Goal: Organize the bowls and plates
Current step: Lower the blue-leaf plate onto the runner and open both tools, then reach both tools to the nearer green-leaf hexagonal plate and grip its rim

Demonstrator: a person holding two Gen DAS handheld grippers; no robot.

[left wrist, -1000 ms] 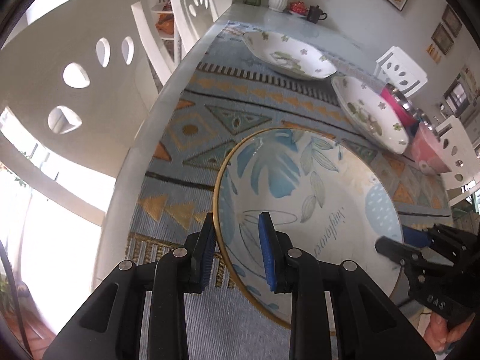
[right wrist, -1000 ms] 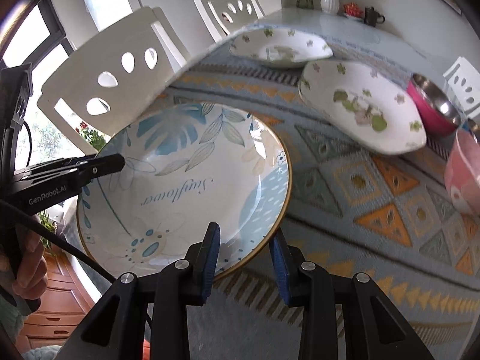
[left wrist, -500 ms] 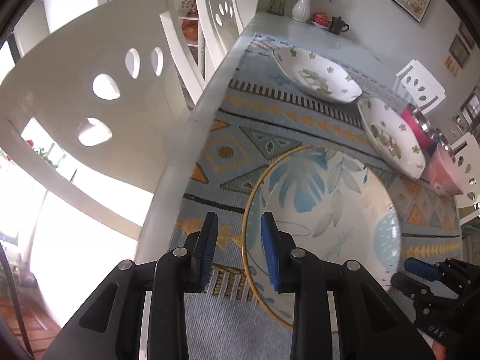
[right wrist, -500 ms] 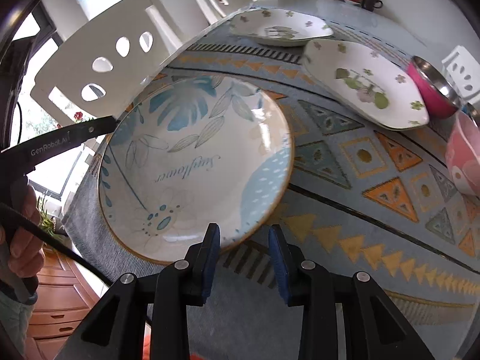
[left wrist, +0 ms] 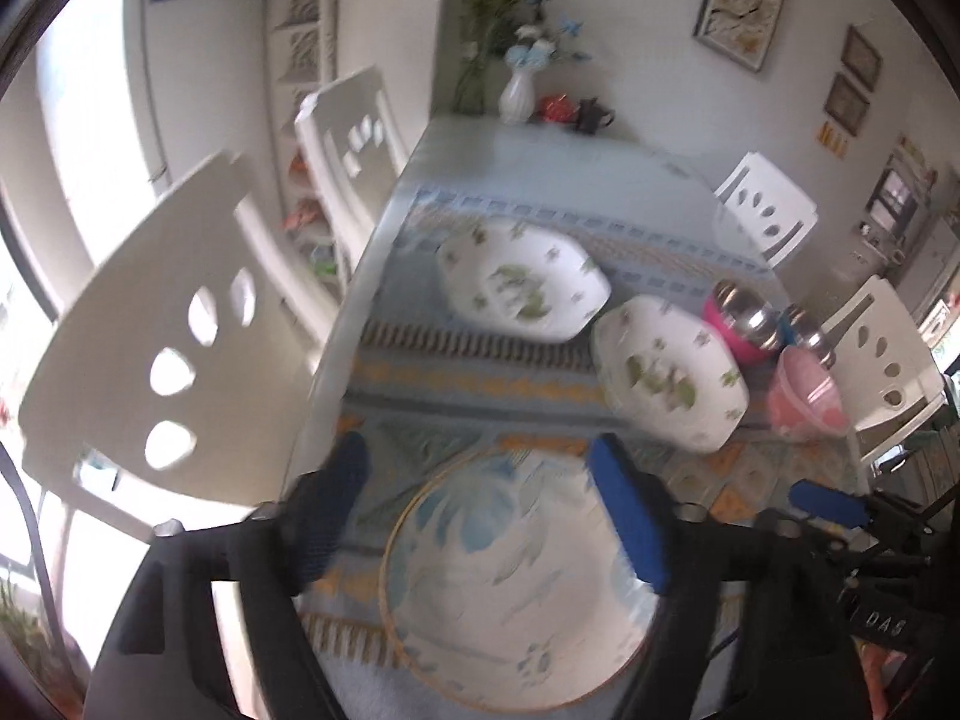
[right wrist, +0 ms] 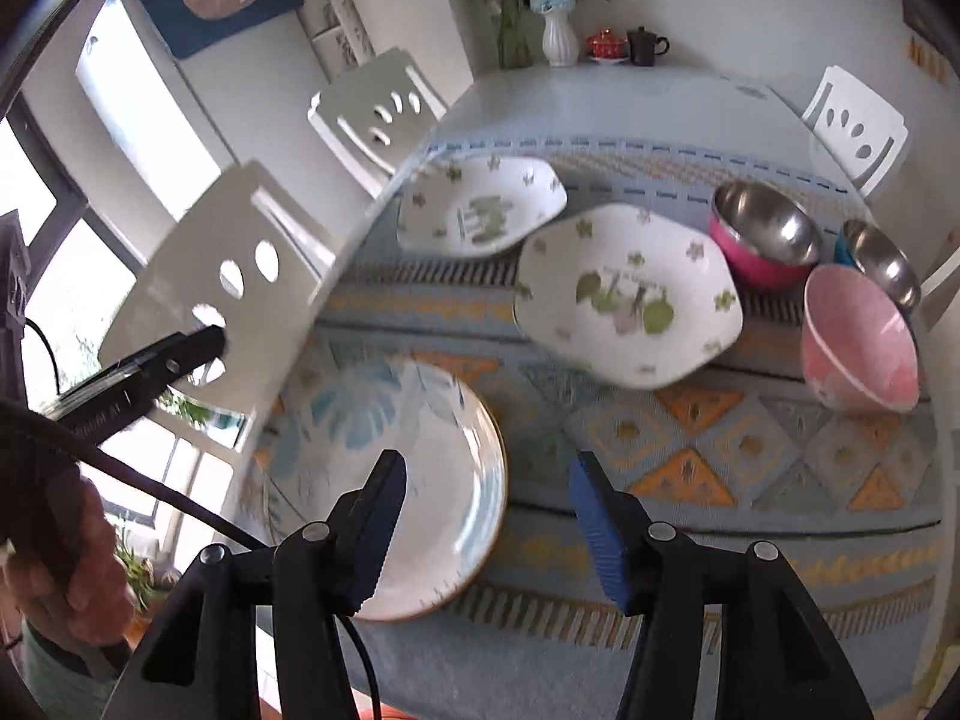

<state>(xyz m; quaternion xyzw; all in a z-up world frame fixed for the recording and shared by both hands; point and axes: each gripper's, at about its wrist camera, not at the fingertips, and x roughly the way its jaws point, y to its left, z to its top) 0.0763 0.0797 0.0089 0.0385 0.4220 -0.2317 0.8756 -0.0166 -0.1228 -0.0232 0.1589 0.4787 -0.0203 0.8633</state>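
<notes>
The round blue-leaf plate (left wrist: 516,588) with a gold rim lies flat on the patterned mat near the table's front edge. My left gripper (left wrist: 477,459) hovers above its far rim, jaws opening, nothing between the pads. My right gripper (right wrist: 487,474) hangs over the plate's (right wrist: 420,438) right rim, jaws also opening and empty. Two white floral dishes (left wrist: 522,288) (left wrist: 666,372) sit further back, also visible in the right wrist view (right wrist: 480,204) (right wrist: 624,294). Both views are motion-blurred.
A pink-sided steel bowl (right wrist: 762,234), a blue-sided steel bowl (right wrist: 882,264) and a pink bowl (right wrist: 858,342) stand at the right. White chairs (left wrist: 180,348) (right wrist: 858,120) flank the table. A vase (right wrist: 561,36) and teapots stand at the far end. A hand (right wrist: 60,570) holds the left gripper.
Both grippers let go of the blue-leaf plate's rim, opened wide and rose away from it. The plate stays on the mat and more of the table has come into view.
</notes>
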